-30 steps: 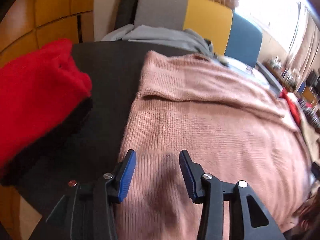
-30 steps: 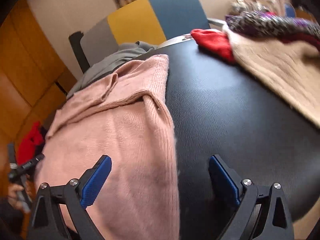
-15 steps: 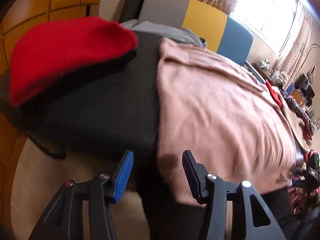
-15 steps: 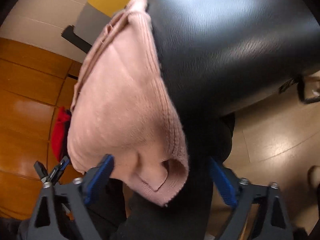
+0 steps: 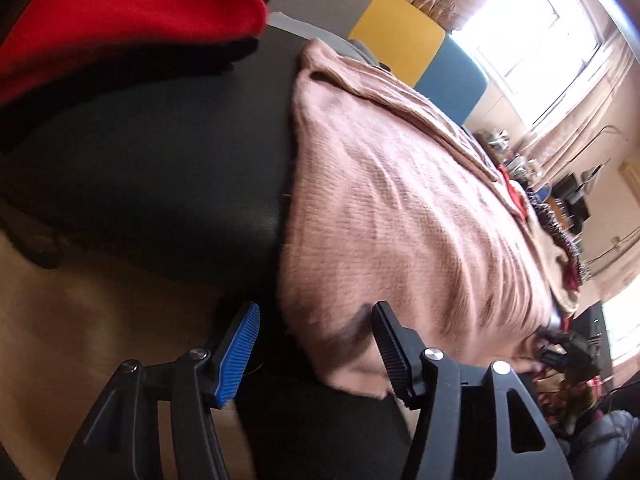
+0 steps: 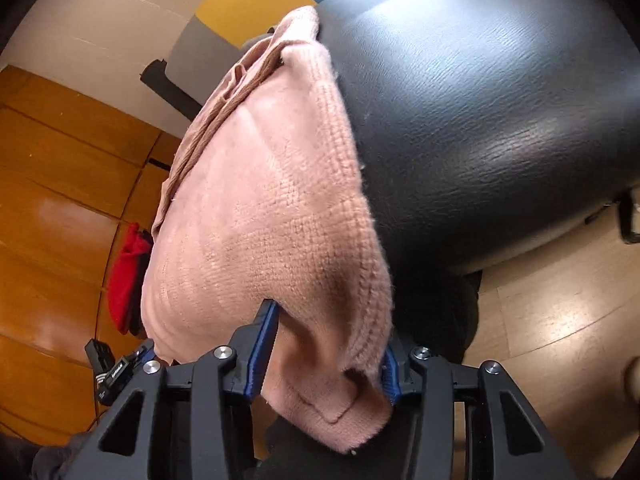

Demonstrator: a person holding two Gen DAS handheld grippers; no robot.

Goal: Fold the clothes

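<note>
A soft pink knitted sweater (image 5: 400,216) lies spread on a round black leather-look table (image 5: 160,152). Its near end hangs down over the table's edge.

The left gripper (image 5: 316,348) has its black and blue fingers (image 5: 240,344) spread wide. The hanging corner of the sweater sits between them, close to the right finger, but the fingers do not squeeze it. A dark shadow falls on the knit just above that finger.

The right gripper (image 6: 324,356) has its blue fingers (image 6: 264,344) drawn in on a bunch of the pink sweater (image 6: 272,208). The cloth fills the gap from one finger to the other. A small flap of the hem droops down below the fingers. From this side, the sweater runs up and away along the left part of the table (image 6: 480,112).

A fuzzy red folded cloth (image 5: 120,16) rests on top of a black one at the far left of the table, well apart from the sweater. Behind the table stands a chair with a grey, yellow and blue back (image 5: 400,36). More clothes lie in a heap (image 5: 556,232) at the far side of the table, past the sweater. Bright windows with tan curtains (image 5: 576,52) are behind them. The floor under the table is pale wood (image 6: 552,320), and an orange wooden wall (image 6: 60,184) shows on the left in the right wrist view.
</note>
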